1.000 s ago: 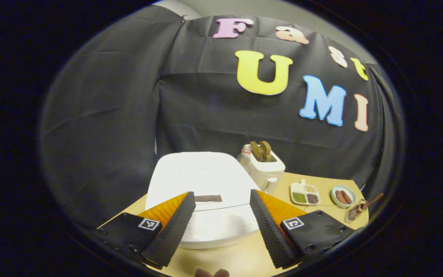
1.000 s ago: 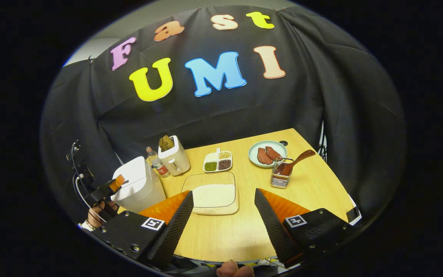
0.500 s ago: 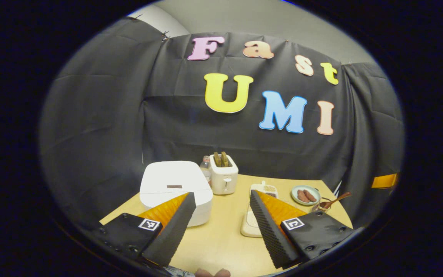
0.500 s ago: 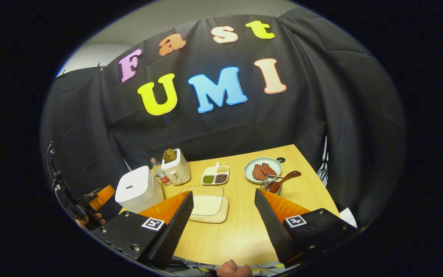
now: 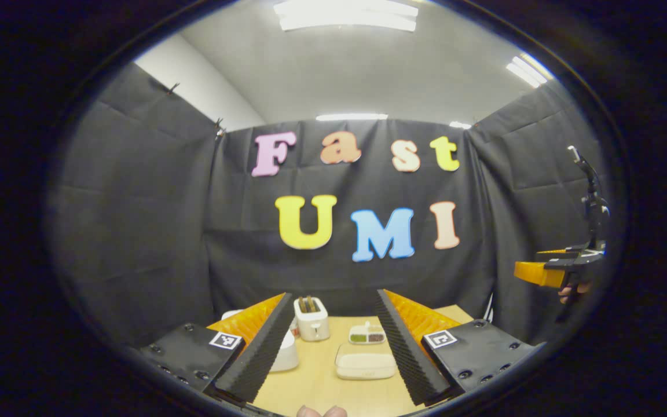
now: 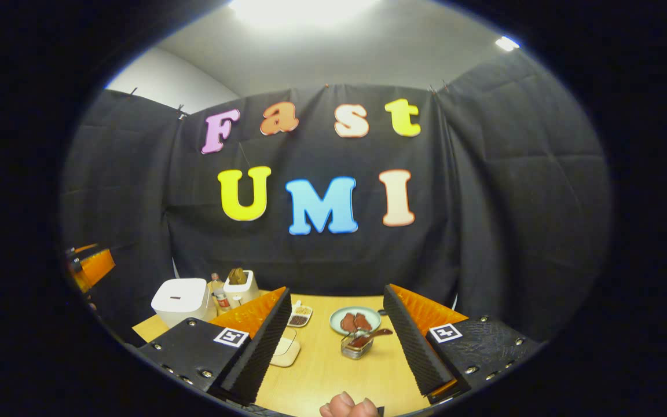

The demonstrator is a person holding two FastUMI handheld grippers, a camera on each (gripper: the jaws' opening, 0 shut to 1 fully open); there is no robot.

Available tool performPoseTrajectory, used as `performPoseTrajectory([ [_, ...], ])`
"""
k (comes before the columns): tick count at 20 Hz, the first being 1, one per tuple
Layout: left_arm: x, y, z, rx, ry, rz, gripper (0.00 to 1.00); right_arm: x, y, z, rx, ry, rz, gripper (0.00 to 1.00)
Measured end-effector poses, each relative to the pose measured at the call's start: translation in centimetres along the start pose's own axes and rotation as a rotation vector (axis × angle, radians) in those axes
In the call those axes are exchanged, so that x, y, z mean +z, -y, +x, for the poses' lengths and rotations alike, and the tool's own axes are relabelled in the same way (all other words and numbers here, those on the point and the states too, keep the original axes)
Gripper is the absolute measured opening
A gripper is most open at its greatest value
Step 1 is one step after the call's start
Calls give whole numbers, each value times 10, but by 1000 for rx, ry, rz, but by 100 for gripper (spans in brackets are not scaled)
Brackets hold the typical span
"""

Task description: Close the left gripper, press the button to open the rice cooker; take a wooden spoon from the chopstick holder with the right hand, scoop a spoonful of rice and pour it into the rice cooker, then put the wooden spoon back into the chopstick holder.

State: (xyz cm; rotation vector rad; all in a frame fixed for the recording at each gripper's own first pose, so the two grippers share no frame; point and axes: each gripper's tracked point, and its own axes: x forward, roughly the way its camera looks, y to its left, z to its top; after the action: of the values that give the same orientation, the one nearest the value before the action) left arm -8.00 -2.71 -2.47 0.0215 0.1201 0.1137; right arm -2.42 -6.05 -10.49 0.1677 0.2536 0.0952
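Two ridged wedge fingers [image 6: 403, 330]; boxy rice cooker [image 6: 180, 300] shut.

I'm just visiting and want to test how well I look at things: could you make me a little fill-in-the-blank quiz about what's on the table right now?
1. The white rice cooker has its lid ____.
2. The wooden spoon stands in the wire ____ holder.
3. The round plate with the brown pieces lies just ____ the holder.
4. Both pairs of jaws, on the left gripper and the right gripper, stand ____.

Missing words: shut; chopstick; behind; open
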Motion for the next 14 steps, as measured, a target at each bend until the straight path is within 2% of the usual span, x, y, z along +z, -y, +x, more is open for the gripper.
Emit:
performPoseTrajectory([
  [2, 32, 23, 6, -56, 71, -2, 97, 26, -8, -12, -2, 54, -17, 98],
  [5, 44, 34, 14, -104, 75, -47, 99, 52, -12, -20, -1, 67, 21, 98],
  [9, 37, 13, 25, -94, 61, -105, 99, 82, -6, -22, -48, 156, -31, 97],
  [14, 47, -20, 29, -69, 96, -104, 99, 80, -25, -9, -43, 147, -64, 98],
])
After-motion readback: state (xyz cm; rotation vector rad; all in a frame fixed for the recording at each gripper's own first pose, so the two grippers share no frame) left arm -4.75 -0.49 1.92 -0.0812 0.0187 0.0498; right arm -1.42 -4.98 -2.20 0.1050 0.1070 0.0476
